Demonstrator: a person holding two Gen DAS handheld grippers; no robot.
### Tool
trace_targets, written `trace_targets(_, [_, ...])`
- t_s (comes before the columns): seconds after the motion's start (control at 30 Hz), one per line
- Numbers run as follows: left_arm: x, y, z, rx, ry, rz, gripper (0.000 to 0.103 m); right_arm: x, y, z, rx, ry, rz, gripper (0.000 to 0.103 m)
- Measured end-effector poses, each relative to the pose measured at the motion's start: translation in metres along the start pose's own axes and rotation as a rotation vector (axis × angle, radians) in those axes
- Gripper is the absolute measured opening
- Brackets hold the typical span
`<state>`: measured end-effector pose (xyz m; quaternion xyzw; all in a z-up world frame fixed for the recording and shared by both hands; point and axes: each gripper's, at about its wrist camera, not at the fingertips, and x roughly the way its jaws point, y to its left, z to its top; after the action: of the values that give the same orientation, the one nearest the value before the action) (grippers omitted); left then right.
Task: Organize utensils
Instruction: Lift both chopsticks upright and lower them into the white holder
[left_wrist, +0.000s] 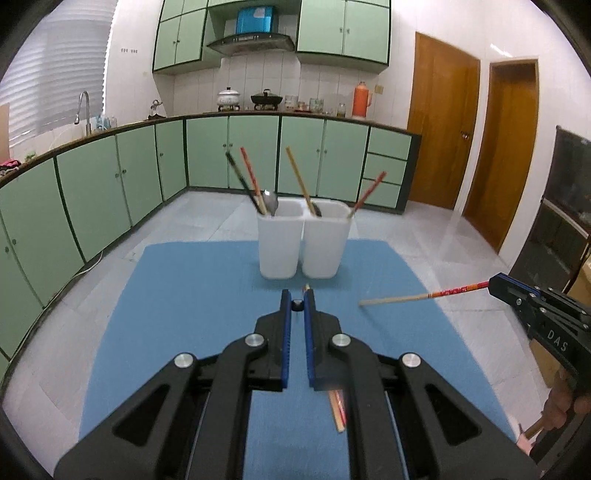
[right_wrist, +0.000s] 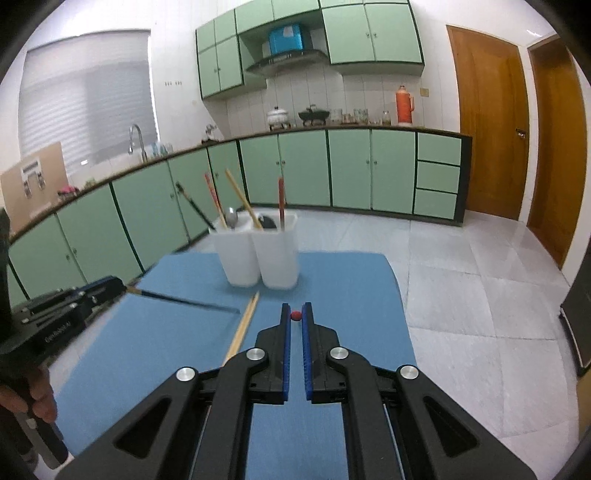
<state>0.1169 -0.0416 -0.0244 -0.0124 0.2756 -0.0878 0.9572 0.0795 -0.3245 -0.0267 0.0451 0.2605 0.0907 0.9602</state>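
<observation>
A kitchen with green cabinets (left_wrist: 92, 192) fills the background, and a blue mat (left_wrist: 192, 295) covers the work surface in the lower half of both views. In the right wrist view, the left gripper (right_wrist: 123, 286) enters at the left edge, its fingers clamped on a dark chopstick (right_wrist: 184, 301) that points toward frame centre. Two pale chopsticks (right_wrist: 245, 321) lie side by side on the mat just left of centre. Two white containers (left_wrist: 301, 240) stand touching each other at the mat's far centre, holding upright chopsticks and a metal spoon (left_wrist: 270, 202). In the left wrist view, the right gripper (left_wrist: 493, 284) enters at the right edge, closed on the red end of a red-patterned chopstick (left_wrist: 417, 297) held above the mat, tip pointing left.
</observation>
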Motion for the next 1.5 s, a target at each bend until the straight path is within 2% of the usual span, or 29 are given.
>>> trace_targets(0.37, [0.005, 0.000, 0.046, -0.014, -0.044, -0.038, 0.006, 0.011, 0.008, 0.052, -0.001, -0.041, 0.080, 0.006])
trace_targets(0.87, [-0.001, 0.004, 0.087, -0.008, -0.123, -0.061, 0.006, 0.011, 0.021, 0.093, -0.053, -0.103, 0.114, 0.006])
trace_targets(1.27, [-0.009, 0.000, 0.150, -0.003, -0.279, -0.055, 0.006, 0.003, 0.036, 0.147, -0.108, -0.214, 0.130, 0.006])
trace_targets(1.5, [0.005, -0.003, 0.185, -0.027, -0.343, -0.027, 0.006, 0.015, 0.038, 0.182, -0.122, -0.260, 0.114, 0.006])
